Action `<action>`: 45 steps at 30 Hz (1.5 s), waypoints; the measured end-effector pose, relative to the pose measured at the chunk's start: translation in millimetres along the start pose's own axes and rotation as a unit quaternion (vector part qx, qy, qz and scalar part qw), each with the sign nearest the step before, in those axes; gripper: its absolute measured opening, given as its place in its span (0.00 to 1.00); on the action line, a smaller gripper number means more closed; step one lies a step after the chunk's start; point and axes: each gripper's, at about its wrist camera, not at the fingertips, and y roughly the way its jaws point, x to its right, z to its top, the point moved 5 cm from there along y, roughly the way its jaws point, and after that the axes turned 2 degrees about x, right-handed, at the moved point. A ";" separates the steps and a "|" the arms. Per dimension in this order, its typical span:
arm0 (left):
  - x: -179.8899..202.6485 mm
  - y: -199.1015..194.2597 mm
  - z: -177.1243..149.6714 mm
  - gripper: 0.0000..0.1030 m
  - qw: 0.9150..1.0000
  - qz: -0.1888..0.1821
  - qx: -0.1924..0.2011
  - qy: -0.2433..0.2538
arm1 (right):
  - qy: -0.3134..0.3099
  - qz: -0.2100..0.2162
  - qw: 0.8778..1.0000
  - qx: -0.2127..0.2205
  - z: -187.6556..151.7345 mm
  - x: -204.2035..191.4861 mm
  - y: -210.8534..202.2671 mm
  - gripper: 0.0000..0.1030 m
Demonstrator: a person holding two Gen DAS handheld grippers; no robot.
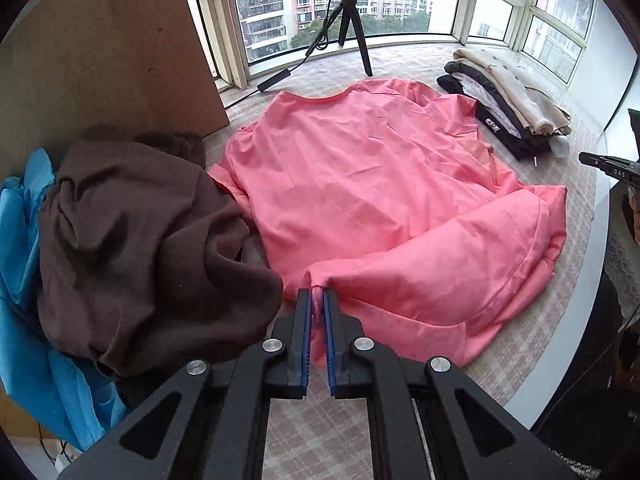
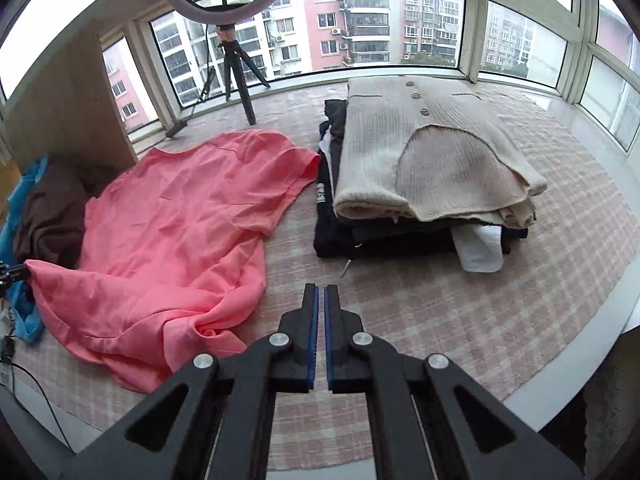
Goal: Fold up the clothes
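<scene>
A pink shirt lies spread on the checked cloth of the table, its near hem bunched and folded over. My left gripper is shut on a pinch of the pink shirt's near left hem corner. The shirt also shows in the right wrist view, with the left gripper's tip holding its corner at the far left. My right gripper is shut and empty, above bare cloth just right of the shirt's crumpled hem.
A brown garment is heaped over blue fabric left of the shirt. A stack of folded clothes topped by a beige knit cardigan stands right of it. A tripod with a ring light stands by the window. A wooden panel is at the left.
</scene>
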 end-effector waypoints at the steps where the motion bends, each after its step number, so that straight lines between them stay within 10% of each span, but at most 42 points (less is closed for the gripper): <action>1: -1.8 5.4 -2.6 0.08 1.000 0.012 -0.007 0.000 | 0.003 0.037 0.999 -0.015 -4.2 -4.3 7.0 0.05; 3: -4.2 -0.7 -14.9 0.13 1.000 -0.018 -0.001 -0.017 | 0.002 0.128 0.991 -0.039 -18.1 -22.3 7.8 0.08; 7: 0.6 -18.5 -55.2 0.25 0.999 -0.042 0.002 -0.010 | -0.074 0.153 0.984 -0.054 -59.9 -60.4 3.1 0.55; 15: 16.6 11.3 -93.4 0.26 0.998 -0.061 -0.022 0.001 | -0.208 0.093 0.972 -0.061 -96.6 -111.1 47.6 0.55; 19: 23.3 32.9 -84.0 0.26 0.998 -0.062 -0.014 0.012 | -0.212 0.124 0.968 -0.057 -89.9 -120.5 49.2 0.53; 21: 30.8 41.9 -78.5 0.25 0.996 -0.081 -0.015 0.019 | -0.200 0.136 0.968 -0.064 -87.1 -119.2 47.8 0.27; 22: 35.2 43.2 -77.8 0.07 0.995 -0.092 -0.021 0.023 | -0.189 0.145 0.969 -0.072 -86.4 -117.3 46.9 0.05; 34: 19.3 -83.8 -95.9 0.00 0.996 -0.072 0.024 0.052 | -0.034 0.282 0.959 0.025 -52.7 -61.3 -93.3 0.04; 39: 21.4 -31.5 -89.2 0.42 0.996 -0.067 0.011 0.056 | -0.056 0.181 0.982 0.018 -47.6 -47.0 -66.8 0.04; 45: 40.8 48.8 -72.1 0.39 0.995 -0.077 -0.022 0.066 | -0.046 0.172 0.983 -0.036 -55.5 -33.0 -11.5 0.04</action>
